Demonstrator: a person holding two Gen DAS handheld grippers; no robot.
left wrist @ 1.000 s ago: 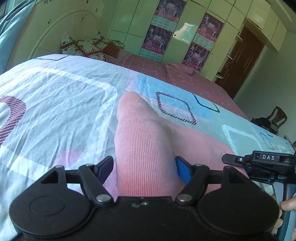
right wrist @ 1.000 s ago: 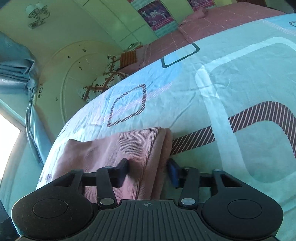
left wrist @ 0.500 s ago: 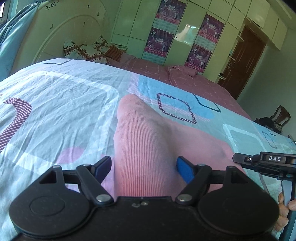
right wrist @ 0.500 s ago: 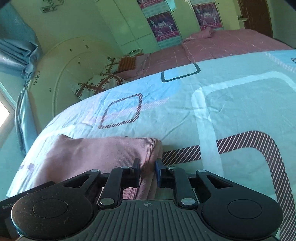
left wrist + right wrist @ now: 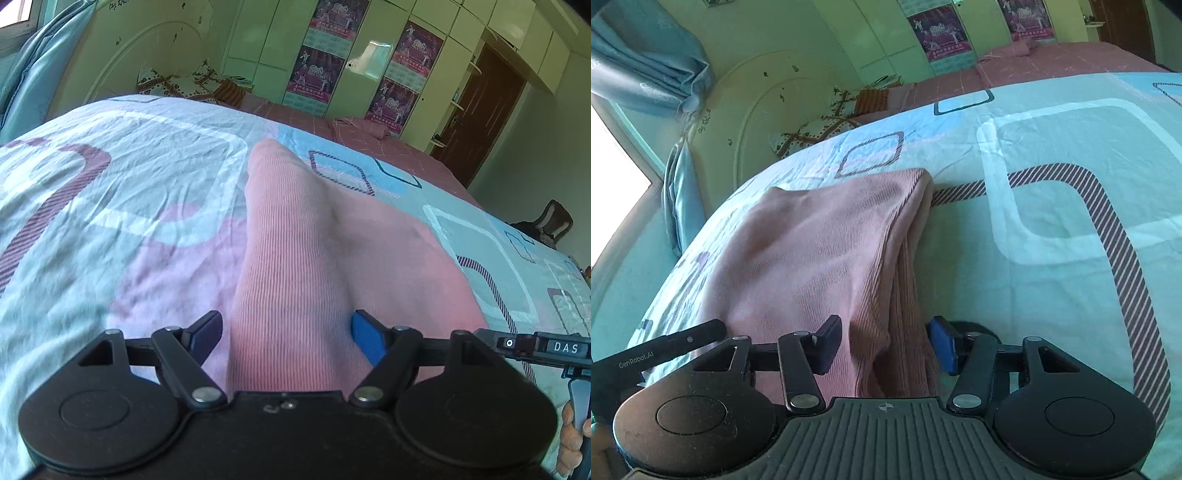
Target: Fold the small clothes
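- Two grippers stood at the near edge of a pink ribbed garment that lay folded on a patterned bedsheet, its long axis running away from the fingers toward the far side of the bed.
- From the left wrist view, the left gripper had its fingers spread wide, one on each side of the garment's near end; the cloth passed between them, with a gap showing beside each pad, so nothing appeared clamped.
- From the right wrist view, the right gripper was likewise spread, straddling the garment's right folded edge where the layers bunched into a thicker ridge; the blue pad sat just right of that ridge and apart from it.
- The relation that mattered, I judged, was that the garment stretched straight ahead of both grippers, so a lengthwise fold would mean closing on the near end and carrying it far.
- Neither gripper seemed clearly nearer; each already straddled the near end.
- Readable writing: "DAS" on the right gripper's body at the right of the left wrist view, and "GenRobot.AI" on the black bar at the left of the right wrist view.
- Posters on the far wardrobe carried print too small to read.
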